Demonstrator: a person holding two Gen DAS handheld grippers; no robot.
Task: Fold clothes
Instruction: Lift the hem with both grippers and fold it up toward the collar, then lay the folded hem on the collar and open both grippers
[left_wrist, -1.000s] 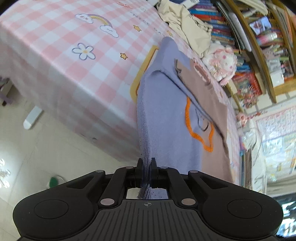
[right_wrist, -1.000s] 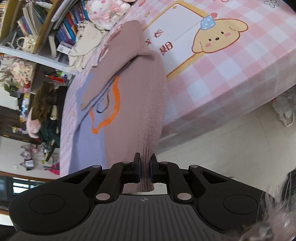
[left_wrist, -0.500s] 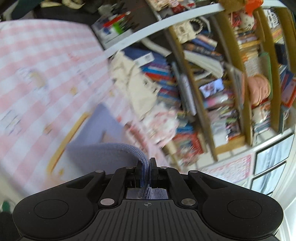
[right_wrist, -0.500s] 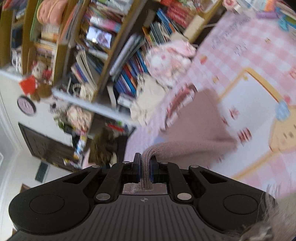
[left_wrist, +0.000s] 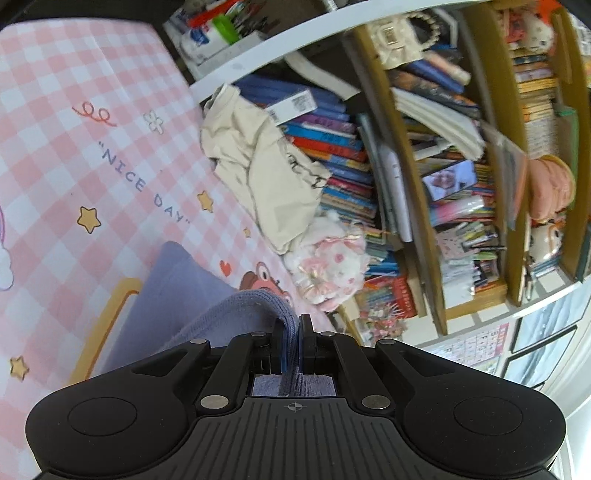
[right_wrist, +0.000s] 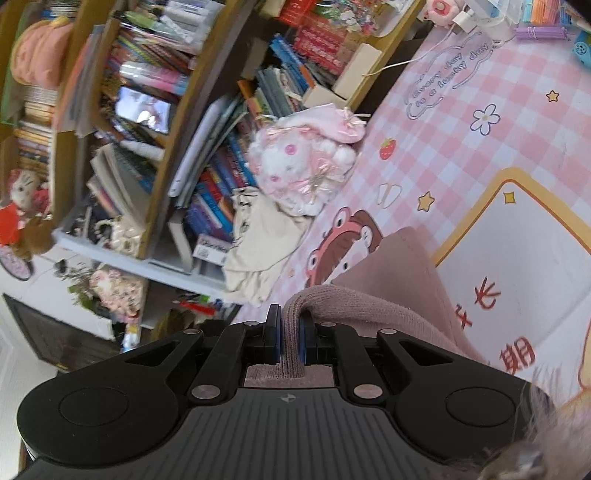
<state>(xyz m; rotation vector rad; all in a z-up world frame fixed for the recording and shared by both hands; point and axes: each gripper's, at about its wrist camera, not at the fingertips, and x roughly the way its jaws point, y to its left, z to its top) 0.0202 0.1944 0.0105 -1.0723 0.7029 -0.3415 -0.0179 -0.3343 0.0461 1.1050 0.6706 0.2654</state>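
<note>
A knit sweater, lavender on one side and dusty pink on the other, lies on the pink checked tablecloth. My left gripper is shut on its lavender hem, which curls up over the lavender body below. My right gripper is shut on the pink hem, doubled over the pink body. Both hems are lifted above the table and carried toward the far side. The sweater's front is hidden under the grippers.
A cream garment and a pink-and-white plush toy lie at the table's far edge against a crowded bookshelf. The same plush and cream garment show in the right wrist view. The tablecloth runs to the right.
Both grippers have swung up and forward from the table's near edge, carrying the sweater's hem over its body toward the bookshelf side. The floor has left the views.
</note>
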